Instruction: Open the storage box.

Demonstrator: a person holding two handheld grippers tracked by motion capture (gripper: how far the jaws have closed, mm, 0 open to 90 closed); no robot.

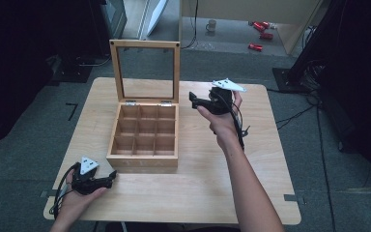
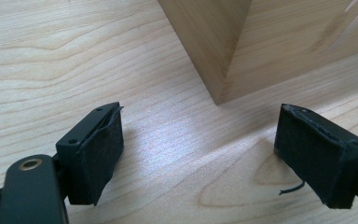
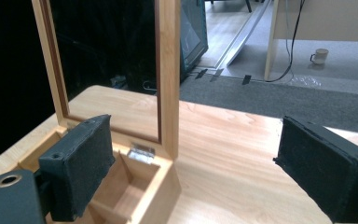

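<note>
Each black hand-held gripper, left [image 1: 112,178] and right [image 1: 192,98], carries a pale three-cornered plate and a dark trailing cable; the jaws wear black fabric pads [image 2: 98,156]. Forearms are bare.

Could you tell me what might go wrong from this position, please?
1. The right gripper, open, is raised beside the upright glass lid; a sideways sweep could knock it shut.
2. The left gripper, open, points at the wooden box corner; pushing forward might shove the box across the table.

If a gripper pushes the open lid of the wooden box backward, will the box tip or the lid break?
The lid stands upright on two small hinges, so a push probably strains them. Its clear pane looks fragile. The empty box seems light and may slide.
</note>
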